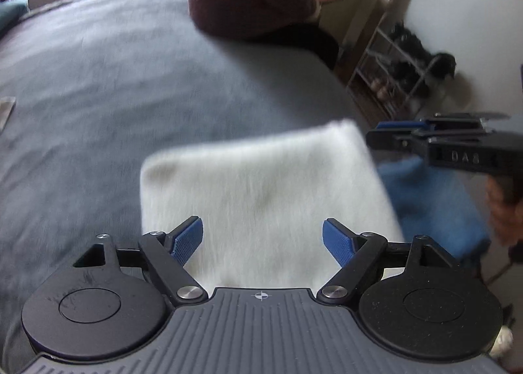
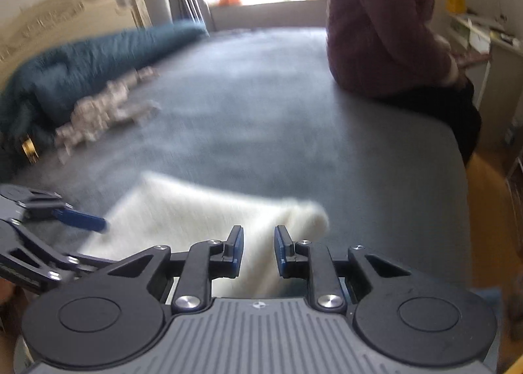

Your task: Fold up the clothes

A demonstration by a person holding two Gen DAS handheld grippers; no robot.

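A folded white fluffy cloth [image 1: 261, 197] lies on the grey-blue bed [image 1: 114, 86], blurred by motion. My left gripper [image 1: 262, 241] is open wide above its near edge, holding nothing. My right gripper [image 2: 258, 248] is part open with a narrow gap, empty, over the cloth's [image 2: 202, 217] right end. In the left wrist view the right gripper [image 1: 379, 137] shows side-on at the cloth's far right corner. In the right wrist view the left gripper's blue fingertip [image 2: 81, 219] shows at the left of the cloth.
A person in a maroon top [image 2: 382, 24] sits on the bed's far right edge. A teal duvet [image 2: 81, 60] and a patterned garment [image 2: 104, 106] lie at the left. A blue item [image 1: 434, 207] sits beside the cloth. A shoe rack [image 1: 402, 70] stands past the bed.
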